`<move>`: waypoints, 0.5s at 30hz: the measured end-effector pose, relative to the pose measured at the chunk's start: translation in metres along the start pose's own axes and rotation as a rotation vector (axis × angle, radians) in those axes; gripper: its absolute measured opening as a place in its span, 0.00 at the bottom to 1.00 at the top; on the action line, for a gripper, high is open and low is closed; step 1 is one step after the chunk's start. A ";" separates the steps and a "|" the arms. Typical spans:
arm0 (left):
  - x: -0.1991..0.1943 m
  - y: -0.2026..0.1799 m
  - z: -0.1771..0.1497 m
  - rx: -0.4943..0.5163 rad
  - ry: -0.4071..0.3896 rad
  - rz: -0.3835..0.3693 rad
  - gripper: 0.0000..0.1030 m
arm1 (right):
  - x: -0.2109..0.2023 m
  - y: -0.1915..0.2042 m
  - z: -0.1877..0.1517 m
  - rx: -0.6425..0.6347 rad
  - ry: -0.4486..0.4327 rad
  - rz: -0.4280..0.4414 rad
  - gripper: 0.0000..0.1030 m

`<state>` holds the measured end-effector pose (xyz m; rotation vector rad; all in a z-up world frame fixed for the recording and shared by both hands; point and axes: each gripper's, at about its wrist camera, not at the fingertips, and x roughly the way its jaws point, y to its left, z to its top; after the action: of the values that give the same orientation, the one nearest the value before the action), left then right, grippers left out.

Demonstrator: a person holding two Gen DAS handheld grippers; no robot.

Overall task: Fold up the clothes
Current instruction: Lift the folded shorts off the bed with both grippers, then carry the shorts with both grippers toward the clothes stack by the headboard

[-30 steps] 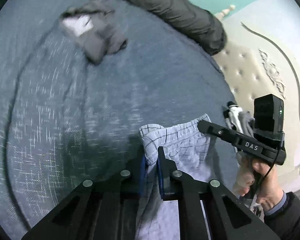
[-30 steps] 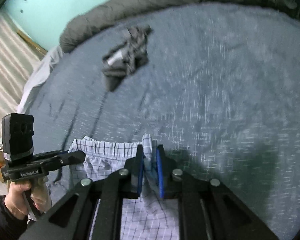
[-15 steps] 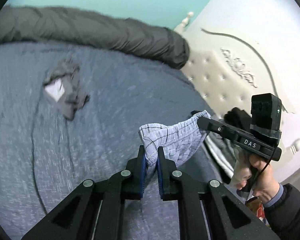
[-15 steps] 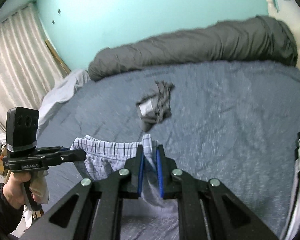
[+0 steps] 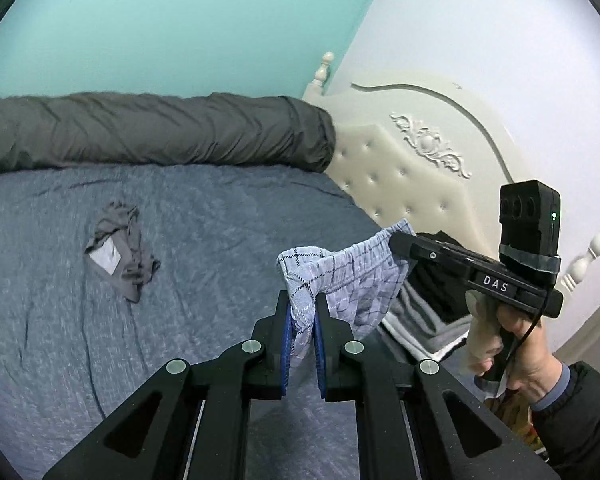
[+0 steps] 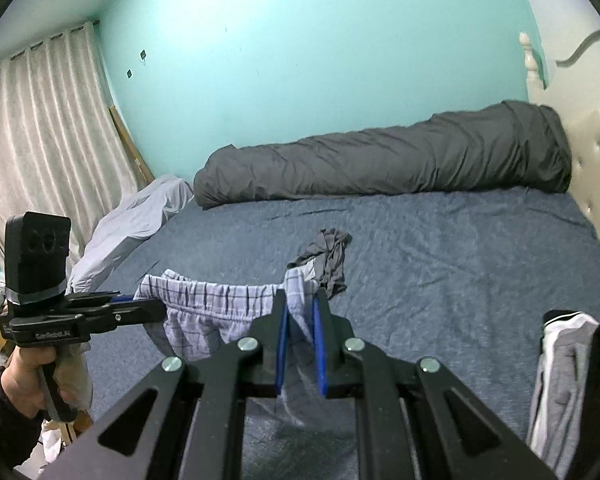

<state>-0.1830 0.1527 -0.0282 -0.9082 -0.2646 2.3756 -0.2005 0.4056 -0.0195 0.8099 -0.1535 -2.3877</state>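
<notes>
My left gripper (image 5: pixel 302 320) and right gripper (image 6: pixel 300 324) have jaws pinching the checked shorts (image 5: pixel 352 280) above the bed (image 5: pixel 220 220); their lower half hangs hidden behind my frames.

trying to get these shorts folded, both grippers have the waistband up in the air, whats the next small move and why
Probably lower the checked shorts flat onto the blue bedspread. The left gripper and right gripper each pinch a waistband end, the fabric hangs between them, and the bare stretch beside the grey garment gives room.

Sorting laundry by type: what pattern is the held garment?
Pale blue-white with dark checks: the shorts, clearest in the right wrist view.
</notes>
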 end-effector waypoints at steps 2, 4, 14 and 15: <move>-0.004 -0.012 0.002 0.016 -0.003 -0.003 0.10 | -0.013 0.002 0.002 -0.009 -0.005 -0.013 0.11; -0.007 -0.026 0.004 0.033 -0.008 -0.009 0.10 | -0.026 0.002 0.003 -0.015 -0.012 -0.026 0.11; -0.013 -0.103 0.011 0.121 -0.023 -0.051 0.10 | -0.100 -0.009 0.005 -0.030 -0.058 -0.085 0.11; -0.012 -0.109 0.012 0.128 -0.023 -0.056 0.10 | -0.108 -0.011 0.005 -0.030 -0.064 -0.092 0.11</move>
<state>-0.1350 0.2352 0.0279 -0.8046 -0.1435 2.3229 -0.1412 0.4769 0.0367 0.7423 -0.1080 -2.4973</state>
